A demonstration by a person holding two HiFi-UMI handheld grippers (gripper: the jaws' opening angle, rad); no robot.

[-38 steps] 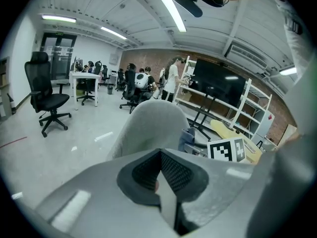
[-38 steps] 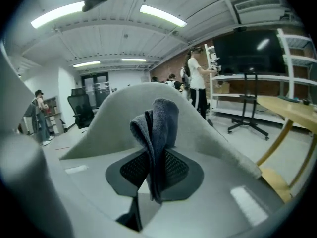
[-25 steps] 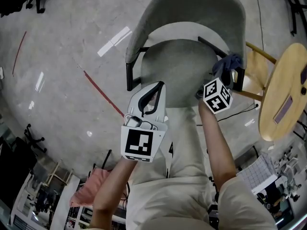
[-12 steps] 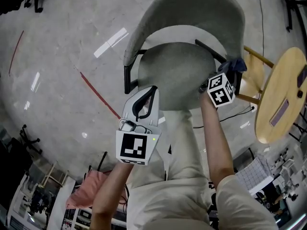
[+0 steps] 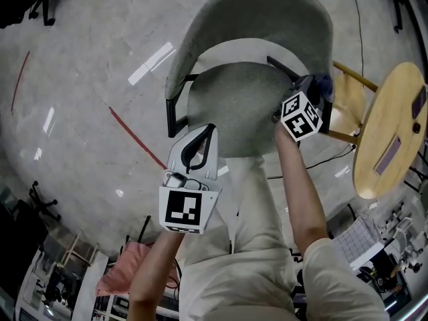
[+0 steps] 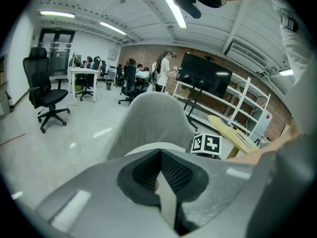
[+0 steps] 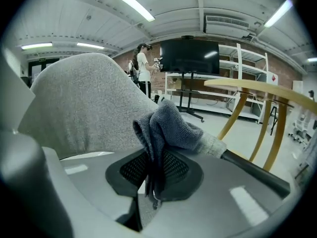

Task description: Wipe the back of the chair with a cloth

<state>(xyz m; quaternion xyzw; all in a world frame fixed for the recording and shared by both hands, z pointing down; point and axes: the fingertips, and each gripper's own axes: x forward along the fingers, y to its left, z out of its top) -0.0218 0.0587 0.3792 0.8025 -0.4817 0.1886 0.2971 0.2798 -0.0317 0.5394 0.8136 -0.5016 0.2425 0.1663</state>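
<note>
A grey upholstered chair [image 5: 254, 19] with a curved back and black arm frames stands in front of me; its back [image 7: 79, 108] fills the left of the right gripper view. My right gripper [image 5: 311, 89] is shut on a blue-grey cloth [image 7: 166, 128], bunched above the jaws and close to the right end of the chair back by the armrest [image 7: 257, 170]. My left gripper [image 5: 199, 141] hovers over the front left of the seat [image 5: 234, 105], jaws shut with nothing between them. The chair back [image 6: 153, 118] rises beyond it.
A round wooden table [image 5: 391, 132] with wooden legs stands just right of the chair. A red line [image 5: 137, 136] crosses the glossy grey floor at left. Office chairs [image 6: 47, 95], desks, shelving, a screen and people fill the far room.
My right gripper has carried the cloth a little up and left toward the chair back's right end. The left gripper has drifted slightly down and left.
</note>
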